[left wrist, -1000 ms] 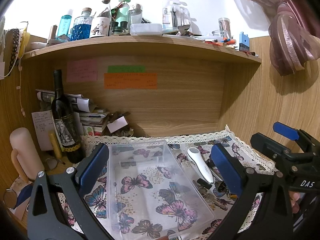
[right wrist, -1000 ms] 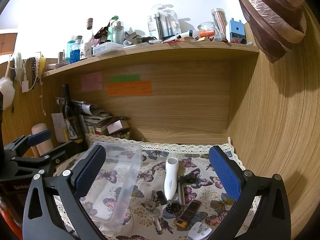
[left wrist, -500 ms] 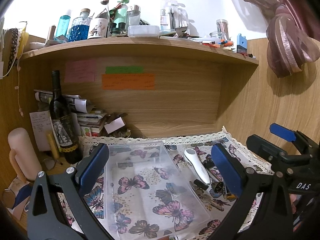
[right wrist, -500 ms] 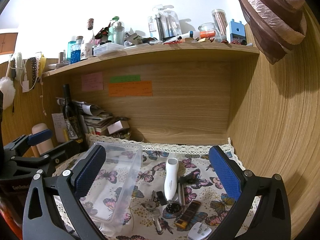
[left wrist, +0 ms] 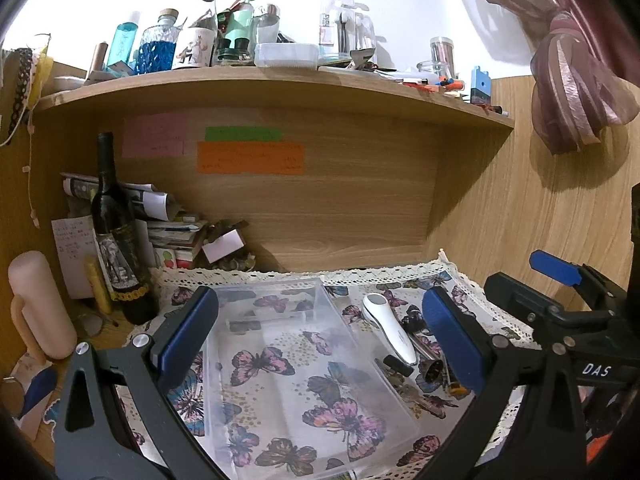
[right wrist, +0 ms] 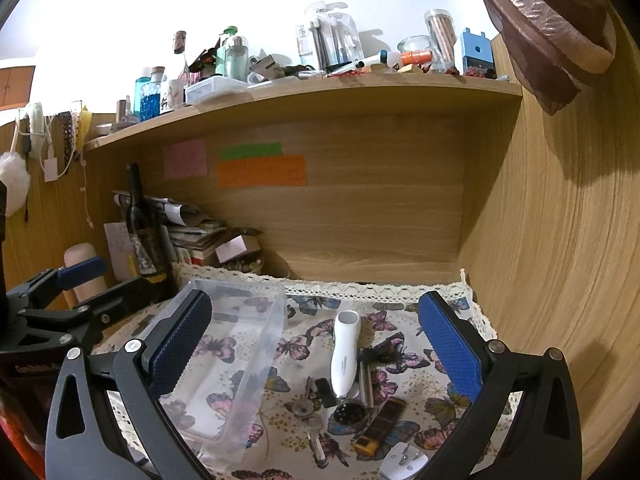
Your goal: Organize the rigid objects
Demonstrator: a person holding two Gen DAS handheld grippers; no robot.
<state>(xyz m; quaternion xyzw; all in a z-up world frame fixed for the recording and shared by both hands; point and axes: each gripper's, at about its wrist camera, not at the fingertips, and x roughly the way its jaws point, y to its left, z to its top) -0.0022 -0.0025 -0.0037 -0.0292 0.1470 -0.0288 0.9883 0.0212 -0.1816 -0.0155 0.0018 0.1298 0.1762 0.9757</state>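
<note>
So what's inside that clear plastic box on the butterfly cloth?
Nothing that shows. The clear box looks empty; the butterflies are the cloth seen through its bottom. Its near end is cut off by the frame and hidden behind the left tool, so that part is unseen.

Both wrist cameras sit low over the butterfly cloth (left wrist: 400,396), facing the wooden alcove's back wall. The left view stands nearer the clear bin (left wrist: 304,364); the right looks from further right. Both share bin, white device (right wrist: 345,352) and shelf (right wrist: 320,92).

One clear bin (left wrist: 304,376), three sticky notes (right wrist: 262,171)
</note>
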